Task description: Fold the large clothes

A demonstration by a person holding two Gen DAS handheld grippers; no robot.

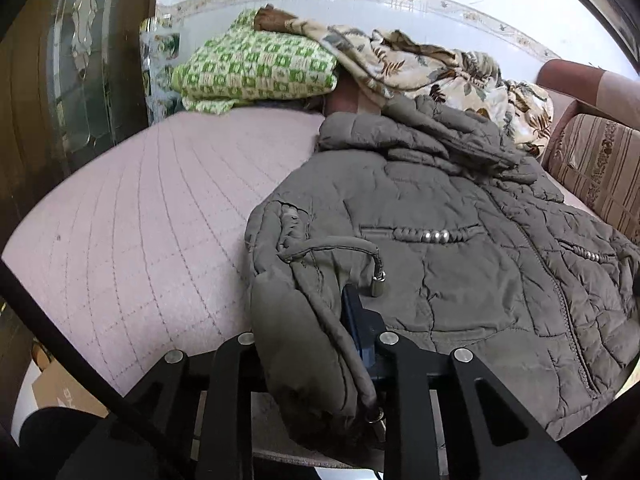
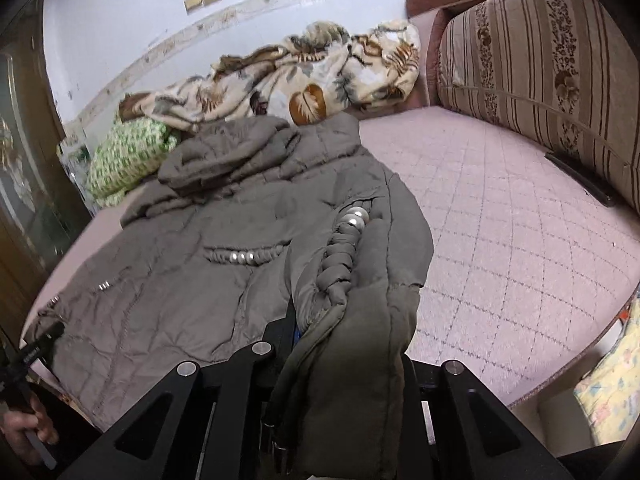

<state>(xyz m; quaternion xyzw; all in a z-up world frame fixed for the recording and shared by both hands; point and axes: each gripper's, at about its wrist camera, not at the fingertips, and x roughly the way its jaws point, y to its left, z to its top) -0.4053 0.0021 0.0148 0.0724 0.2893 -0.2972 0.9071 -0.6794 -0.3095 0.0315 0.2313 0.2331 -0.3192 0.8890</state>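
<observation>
A grey-brown quilted hooded jacket (image 1: 460,256) lies front up on a pink quilted bed (image 1: 132,216), hood toward the wall. My left gripper (image 1: 320,332) is shut on a bunched fold of the jacket's left side, and the fabric drapes over its fingers. In the right wrist view the same jacket (image 2: 192,292) spreads to the left. My right gripper (image 2: 344,340) is shut on the jacket's right side, which is lifted and folded over between its fingers. The fingertips of both grippers are hidden by fabric.
A green checked blanket (image 1: 256,68) and a floral blanket (image 1: 440,68) lie at the head of the bed by the wall. A striped cushion (image 2: 536,68) stands at the right. A dark wooden cabinet (image 1: 72,80) stands at the left. A black remote (image 2: 580,178) lies by the cushion.
</observation>
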